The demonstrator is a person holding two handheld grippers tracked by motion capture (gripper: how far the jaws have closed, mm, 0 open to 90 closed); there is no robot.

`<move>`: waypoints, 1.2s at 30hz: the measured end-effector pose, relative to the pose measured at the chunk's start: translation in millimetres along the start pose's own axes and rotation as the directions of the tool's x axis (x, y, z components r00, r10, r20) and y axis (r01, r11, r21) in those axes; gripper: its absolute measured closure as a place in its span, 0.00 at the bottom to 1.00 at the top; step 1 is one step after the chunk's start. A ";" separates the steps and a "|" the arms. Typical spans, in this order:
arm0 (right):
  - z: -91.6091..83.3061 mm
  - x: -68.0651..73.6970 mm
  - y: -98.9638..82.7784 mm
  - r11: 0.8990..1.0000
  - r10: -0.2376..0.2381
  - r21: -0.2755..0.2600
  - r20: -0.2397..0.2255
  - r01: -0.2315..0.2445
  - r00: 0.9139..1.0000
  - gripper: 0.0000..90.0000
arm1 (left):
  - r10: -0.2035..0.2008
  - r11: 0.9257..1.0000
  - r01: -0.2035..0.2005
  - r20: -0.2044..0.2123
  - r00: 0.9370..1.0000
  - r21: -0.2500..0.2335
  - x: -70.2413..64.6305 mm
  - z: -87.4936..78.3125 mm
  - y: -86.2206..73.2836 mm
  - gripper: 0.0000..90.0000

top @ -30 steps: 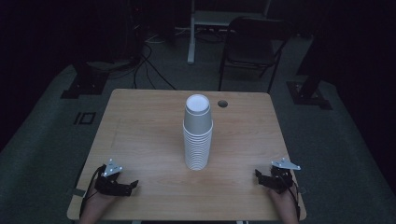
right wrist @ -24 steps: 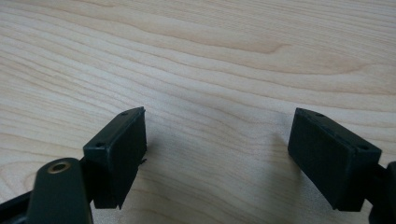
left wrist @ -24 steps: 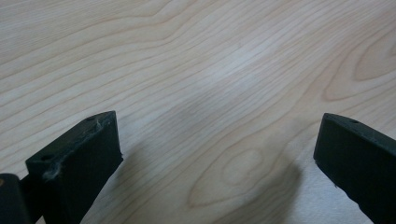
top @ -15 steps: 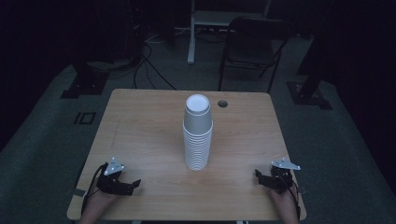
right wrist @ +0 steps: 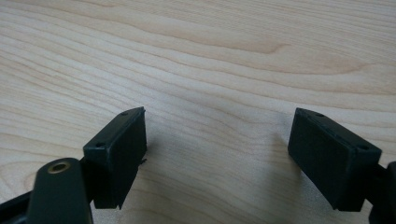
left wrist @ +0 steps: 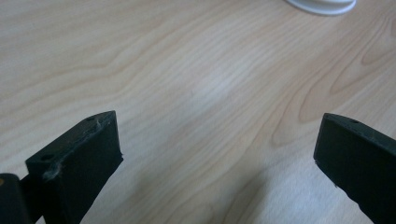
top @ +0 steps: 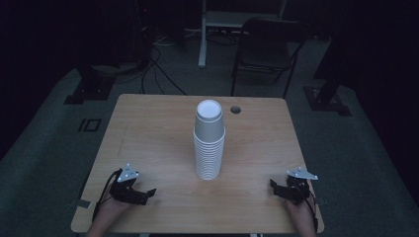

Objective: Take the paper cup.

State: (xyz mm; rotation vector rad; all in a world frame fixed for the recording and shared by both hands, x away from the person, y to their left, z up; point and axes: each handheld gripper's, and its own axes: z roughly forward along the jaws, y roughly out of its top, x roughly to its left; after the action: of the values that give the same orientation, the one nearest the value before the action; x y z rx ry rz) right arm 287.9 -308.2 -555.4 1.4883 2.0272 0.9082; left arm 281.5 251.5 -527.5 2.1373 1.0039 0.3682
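Your left gripper (top: 132, 190) and right gripper (top: 290, 188) are black, each topped with a grey three-cornered plate and trailing a dark cable. Up close, your jaws are blocky black pads with small screw holes; the left gripper's pad edge looks scuffed.

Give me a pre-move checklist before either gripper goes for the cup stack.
1. Cup stack upright near the table's middle: ok.
2. Left gripper open, nothing between its fingers: ok.
3. Right gripper open, nothing between its fingers: ok.
4. Both grippers apart from the stack, near the table's front edge: ok.
5. Bare wood between each gripper and the stack: ok.
6. Whether the top cup will lift free of the others: cannot tell.
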 end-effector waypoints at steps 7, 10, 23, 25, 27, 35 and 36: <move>0.0 0.0 0.0 1.000 0.000 0.000 0.000 0.000 1.000 0.21 | 0.022 1.000 -0.021 0.017 1.000 -0.014 -5.7 2.9 14.4 0.01; 0.0 0.0 0.0 1.000 0.000 0.000 0.000 0.000 1.000 0.21 | 0.028 0.999 -0.028 0.032 0.999 -0.025 -8.1 4.4 20.7 0.01; 0.0 0.0 0.0 1.000 0.000 -0.001 0.000 0.000 1.000 0.21 | 0.059 0.997 -0.051 0.114 0.992 -0.065 -19.8 11.1 48.2 0.01; 0.0 0.0 0.0 1.000 0.000 0.000 0.000 0.000 1.000 0.21 | 0.069 0.996 -0.061 0.123 0.990 -0.071 -23.4 12.4 53.9 0.01; 0.0 0.0 0.0 1.000 0.000 0.000 0.000 0.000 1.000 0.21 | 0.083 0.994 -0.075 0.121 0.989 -0.075 -26.2 13.1 58.4 0.01; 0.0 -0.1 0.0 1.000 0.000 -0.001 0.000 0.000 1.000 0.21 | 0.087 0.992 -0.068 0.179 0.980 -0.110 -31.6 13.5 76.0 0.01; 0.0 0.0 -0.1 1.000 0.000 -0.001 -0.001 0.000 1.000 0.21 | 0.088 0.991 -0.068 0.180 0.980 -0.114 -32.6 13.7 78.1 0.01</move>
State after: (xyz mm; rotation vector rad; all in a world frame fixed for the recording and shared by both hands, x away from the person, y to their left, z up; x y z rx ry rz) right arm 287.9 -308.2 -555.4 1.4873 2.0272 0.9092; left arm 309.9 186.8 -478.9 2.0750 0.7796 0.2499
